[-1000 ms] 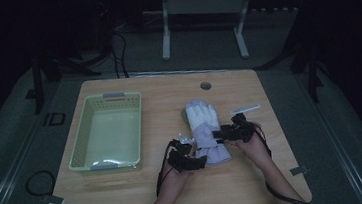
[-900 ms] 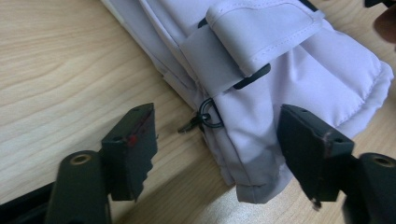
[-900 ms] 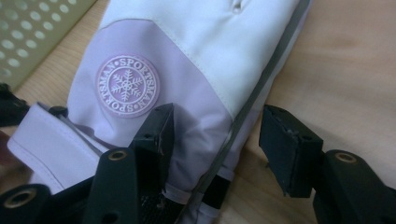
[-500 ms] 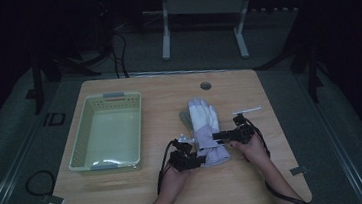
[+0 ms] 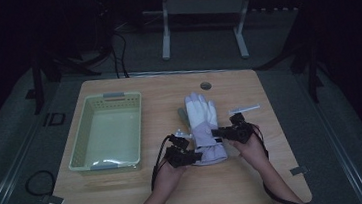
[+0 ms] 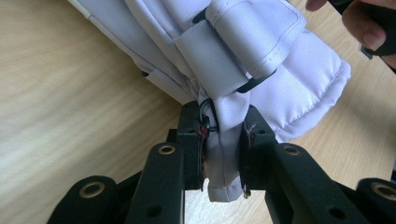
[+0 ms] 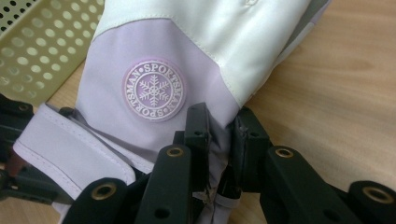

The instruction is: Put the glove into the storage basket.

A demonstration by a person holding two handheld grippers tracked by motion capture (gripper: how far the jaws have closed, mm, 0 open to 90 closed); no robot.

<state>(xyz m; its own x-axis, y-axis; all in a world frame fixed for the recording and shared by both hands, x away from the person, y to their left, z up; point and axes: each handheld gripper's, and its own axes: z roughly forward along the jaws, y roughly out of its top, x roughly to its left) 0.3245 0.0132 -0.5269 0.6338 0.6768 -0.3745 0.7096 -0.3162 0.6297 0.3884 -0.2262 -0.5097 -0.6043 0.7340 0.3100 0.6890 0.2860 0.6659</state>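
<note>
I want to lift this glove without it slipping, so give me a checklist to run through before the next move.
1. Left tool pinches the glove at its cuff edge; jaws have just been closing: ok.
2. Right tool pinches fabric below the snowflake badge; jaws have just been closing: ok.
3. Black loop sits against one left jaw, may snag: cannot tell.
4. Basket stands apart from the glove, looks empty: ok.
5. Grip depth of the right tool: cannot tell.
</note>
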